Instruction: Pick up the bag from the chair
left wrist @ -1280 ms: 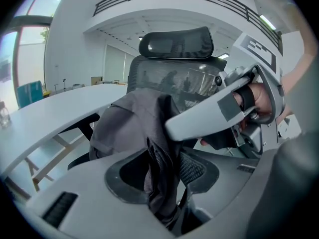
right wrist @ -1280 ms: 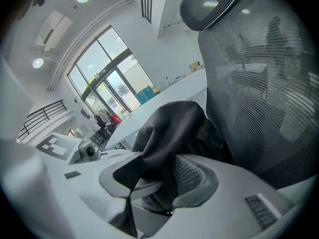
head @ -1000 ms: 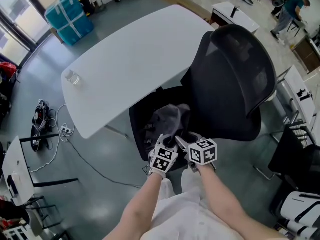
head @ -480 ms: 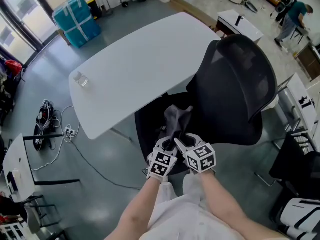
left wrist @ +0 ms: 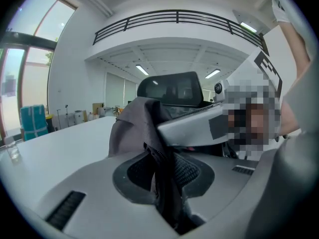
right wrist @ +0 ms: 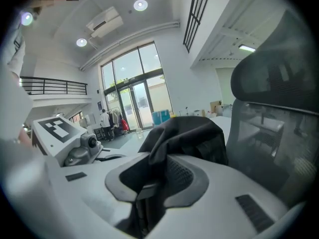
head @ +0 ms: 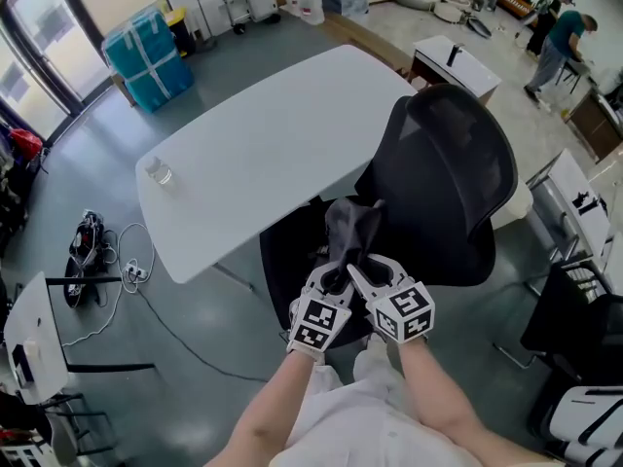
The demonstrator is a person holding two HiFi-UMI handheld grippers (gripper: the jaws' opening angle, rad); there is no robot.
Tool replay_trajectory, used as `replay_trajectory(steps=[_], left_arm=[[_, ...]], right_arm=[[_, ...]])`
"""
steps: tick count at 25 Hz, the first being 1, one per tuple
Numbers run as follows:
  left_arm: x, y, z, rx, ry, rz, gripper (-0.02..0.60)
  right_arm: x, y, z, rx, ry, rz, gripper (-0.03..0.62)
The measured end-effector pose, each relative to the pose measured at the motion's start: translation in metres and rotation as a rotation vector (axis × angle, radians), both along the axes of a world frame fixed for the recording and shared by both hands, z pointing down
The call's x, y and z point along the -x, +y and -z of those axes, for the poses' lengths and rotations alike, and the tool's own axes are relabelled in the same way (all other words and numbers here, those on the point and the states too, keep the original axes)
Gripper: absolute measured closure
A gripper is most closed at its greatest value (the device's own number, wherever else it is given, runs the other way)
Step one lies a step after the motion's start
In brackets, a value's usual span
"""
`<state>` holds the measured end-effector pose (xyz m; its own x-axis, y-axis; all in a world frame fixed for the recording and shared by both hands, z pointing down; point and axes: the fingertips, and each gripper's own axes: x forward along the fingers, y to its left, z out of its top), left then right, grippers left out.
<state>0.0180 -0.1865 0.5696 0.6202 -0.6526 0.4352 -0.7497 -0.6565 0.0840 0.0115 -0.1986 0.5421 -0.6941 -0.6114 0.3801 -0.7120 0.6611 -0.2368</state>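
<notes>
A dark grey fabric bag [head: 352,230] hangs lifted above the seat of a black mesh office chair [head: 450,173]. My left gripper [head: 331,282] is shut on the bag's fabric, and my right gripper [head: 358,276] is shut on it right beside. In the left gripper view the bag [left wrist: 144,133] is pinched between the jaws, with its zipper edge running down into them. In the right gripper view the bag [right wrist: 187,136] bunches up out of the shut jaws, with the chair back [right wrist: 279,128] just to the right.
A white table [head: 263,144] stands left of the chair, with a small clear cup [head: 159,171] near its left end. Cables and a power strip [head: 92,236] lie on the floor. Other desks and chairs [head: 574,261] stand at the right. A person [head: 555,42] works far back.
Both grippers have risen with the bag, which now hangs off the seat instead of lying crumpled on it. The view has shifted slightly.
</notes>
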Motion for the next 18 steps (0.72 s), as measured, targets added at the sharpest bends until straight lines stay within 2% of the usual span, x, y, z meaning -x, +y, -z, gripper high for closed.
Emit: replay_trajectory(steps=[8,18], left_arm=[[-0.002,-0.012,0.08,-0.135,0.045,0.009,0.494],[-0.002,-0.019,0.158,-0.291,0.039,-0.014,0.494]], right_arm=[[-0.003,-0.01,0.078,-0.161,-0.04,0.0,0.502],[-0.004,-0.014,0.155,-0.305,-0.077,-0.005,0.503]])
